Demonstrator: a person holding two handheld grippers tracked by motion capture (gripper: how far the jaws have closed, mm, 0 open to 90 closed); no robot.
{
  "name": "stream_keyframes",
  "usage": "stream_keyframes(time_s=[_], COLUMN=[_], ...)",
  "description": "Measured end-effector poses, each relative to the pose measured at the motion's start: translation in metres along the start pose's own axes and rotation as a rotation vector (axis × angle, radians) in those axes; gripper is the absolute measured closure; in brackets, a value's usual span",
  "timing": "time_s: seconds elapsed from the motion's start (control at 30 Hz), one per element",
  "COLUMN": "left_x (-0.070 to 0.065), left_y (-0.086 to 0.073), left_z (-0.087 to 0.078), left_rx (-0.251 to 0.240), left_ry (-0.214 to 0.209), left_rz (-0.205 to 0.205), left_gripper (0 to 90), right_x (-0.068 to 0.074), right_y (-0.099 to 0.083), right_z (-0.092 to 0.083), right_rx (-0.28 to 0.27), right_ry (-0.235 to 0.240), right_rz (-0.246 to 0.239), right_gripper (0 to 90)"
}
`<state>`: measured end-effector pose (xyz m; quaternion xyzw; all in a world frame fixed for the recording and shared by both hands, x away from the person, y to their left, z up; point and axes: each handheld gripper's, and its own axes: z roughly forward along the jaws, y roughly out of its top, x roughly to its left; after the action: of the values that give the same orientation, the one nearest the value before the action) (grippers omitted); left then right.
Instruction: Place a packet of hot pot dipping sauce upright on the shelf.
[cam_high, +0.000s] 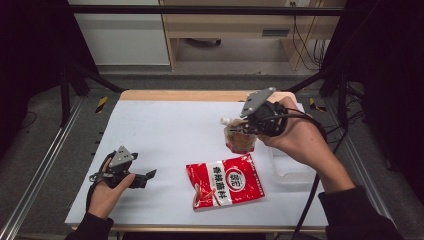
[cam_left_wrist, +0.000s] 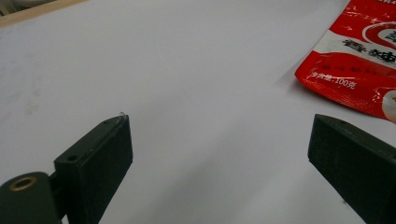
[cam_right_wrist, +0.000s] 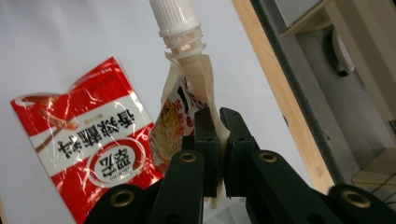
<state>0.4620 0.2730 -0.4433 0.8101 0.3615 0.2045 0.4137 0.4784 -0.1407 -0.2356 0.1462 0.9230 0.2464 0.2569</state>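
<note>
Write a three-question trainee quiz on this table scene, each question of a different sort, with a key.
1. True or false: the right tongs are shut on the beige spouted pouch with a white screw cap.
2. Which best describes the left tongs? A. shut on a packet; B. open over the bare white table cover; C. gripping a cap.
3. Fill in: the flat red and white seasoning packet lies on the table cover between the two ____.

Key: 1 true; 2 B; 3 hands. The person's left hand sits near the front left, and the right hand is raised at the right.
</note>
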Motion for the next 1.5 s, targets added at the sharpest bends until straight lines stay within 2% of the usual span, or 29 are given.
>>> stream_keyframes(time_s=[0.2, 0.4, 0.53, 0.63, 1.07, 1.2, 1.5], left_x=[0.005, 0.003, 0.002, 0.002, 0.0, 0.0, -0.002], left_y=[-0.002, -0.002, -0.002, -0.002, -0.003, -0.003, -0.004], left_z=[-0.002, 0.0, 0.0, 0.0, -0.001, 0.0, 0.0], left_rx=[-0.002, 0.016, 0.015, 0.018, 0.014, 0.016, 0.022], left_ry=[0.013, 0.021, 0.015, -0.002, -0.01, -0.011, -0.01], left_rz=[-0.016, 0.006, 0.004, 0.001, -0.002, -0.002, 0.0], left_gripper=[6.7, 6.7, 6.7, 6.7, 6.8, 6.9, 7.0], right_x=[-0.008, -0.013, -0.014, -0.016, -0.032, -0.038, -0.052], right_y=[-0.027, -0.05, -0.064, -0.073, -0.098, -0.102, -0.115], right_z=[-0.016, -0.027, -0.034, -0.037, -0.036, -0.037, -0.024], right_rx=[0.01, 0.018, 0.021, 0.033, 0.067, 0.053, 0.069], right_ry=[-0.03, -0.064, -0.078, -0.085, -0.136, -0.158, -0.155], right_rz=[0.035, 0.058, 0.088, 0.087, 0.113, 0.123, 0.149], right_gripper=[86.6, 86.6, 86.6, 86.6, 86.6, 86.6, 86.6])
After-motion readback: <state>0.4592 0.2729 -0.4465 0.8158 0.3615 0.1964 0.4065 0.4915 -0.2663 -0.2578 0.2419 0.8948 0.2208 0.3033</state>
